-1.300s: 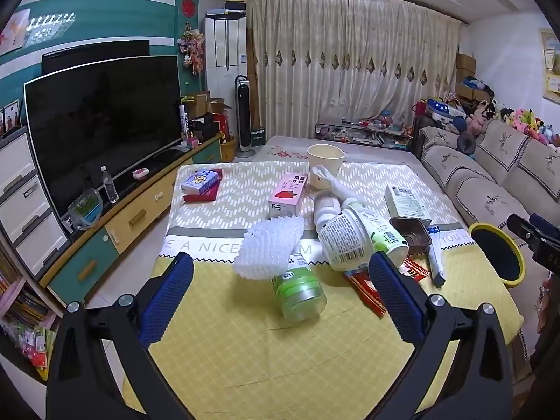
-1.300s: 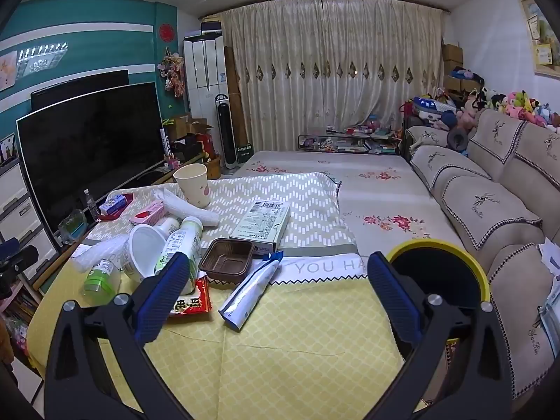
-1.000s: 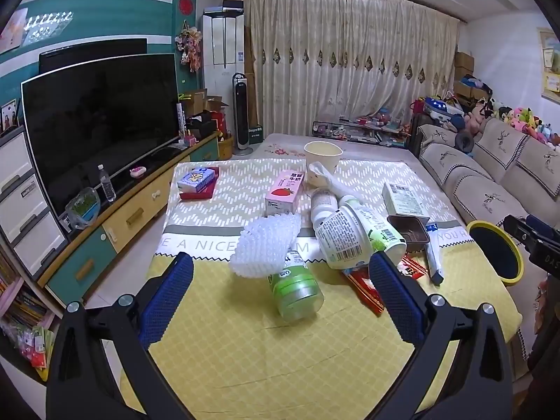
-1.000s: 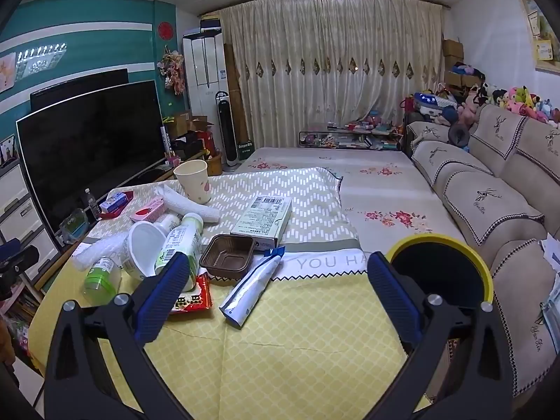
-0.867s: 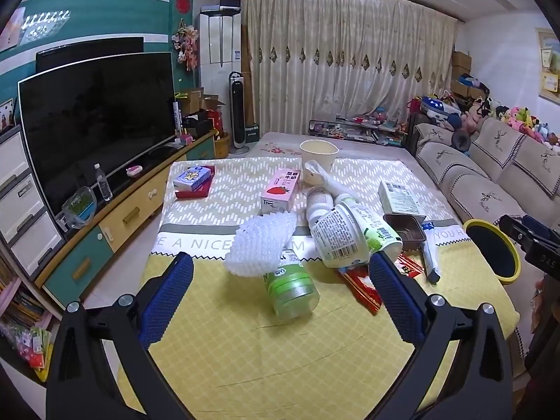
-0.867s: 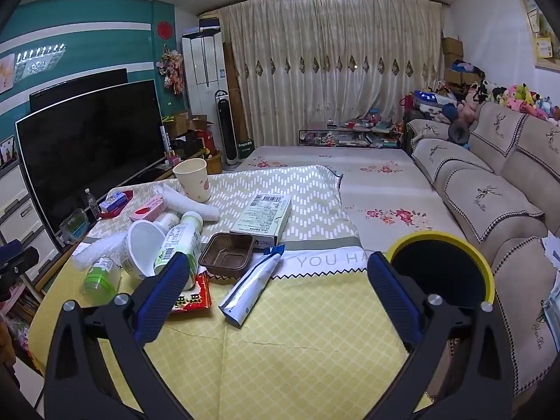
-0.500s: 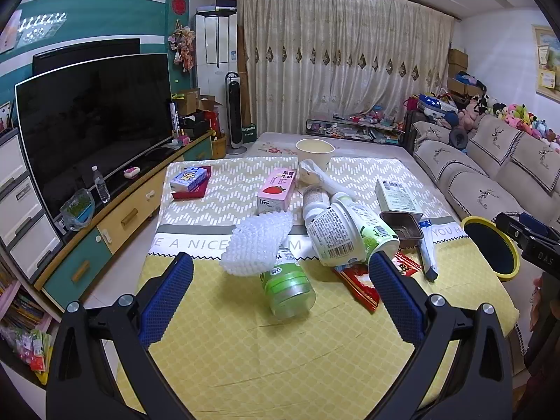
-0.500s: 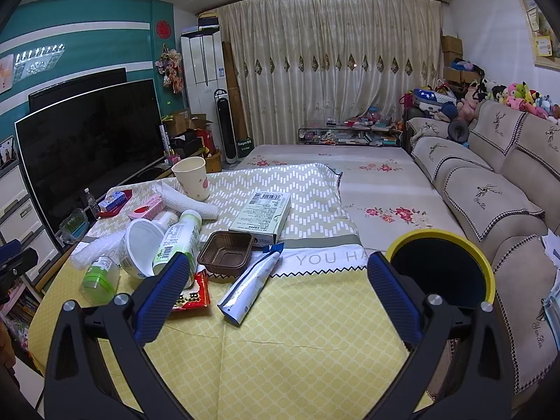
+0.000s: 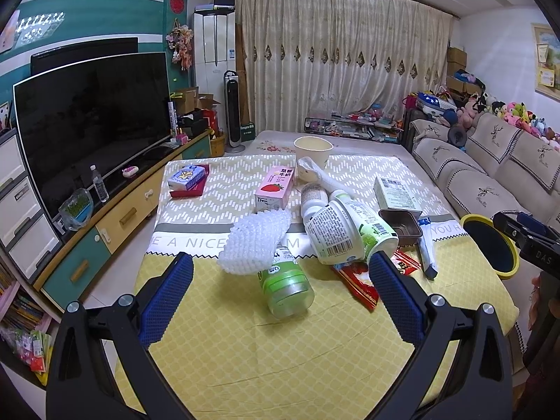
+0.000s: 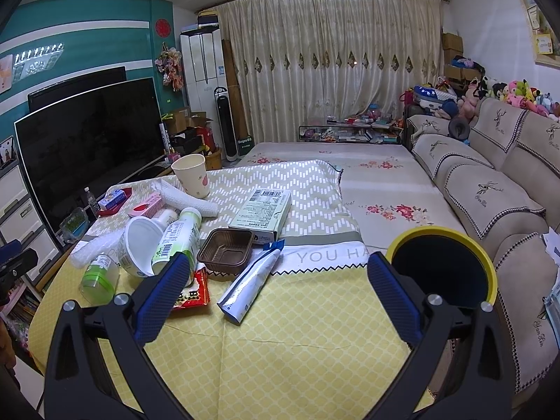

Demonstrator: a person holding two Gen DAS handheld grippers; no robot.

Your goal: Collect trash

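Trash lies on a yellow tablecloth: white foam netting [image 9: 257, 243], a green-capped jar [image 9: 285, 287] on its side, a tipped white tub [image 9: 336, 231], a white bottle [image 10: 178, 236], a red wrapper [image 9: 364, 278], a brown tray [image 10: 225, 246], a toothpaste tube [image 10: 250, 285], a grey-green box [image 10: 264, 211], a pink milk carton [image 9: 274, 189] and a paper cup [image 10: 191, 175]. A yellow-rimmed black bin [image 10: 441, 269] stands at the table's right edge. My left gripper [image 9: 280, 295] is open, low in front of the jar. My right gripper [image 10: 271, 292] is open near the tube, holding nothing.
A large TV [image 9: 91, 126] on a low cabinet lines the left wall. A beige sofa [image 10: 490, 189] runs along the right. A small blue box [image 9: 185, 178] on a red book sits at the table's far left. Bare yellow cloth [image 9: 280, 357] lies nearest me.
Both views drifted slightly; the left gripper pulled back a little from the trash pile. Both grippers stay open and nothing on the table has moved.
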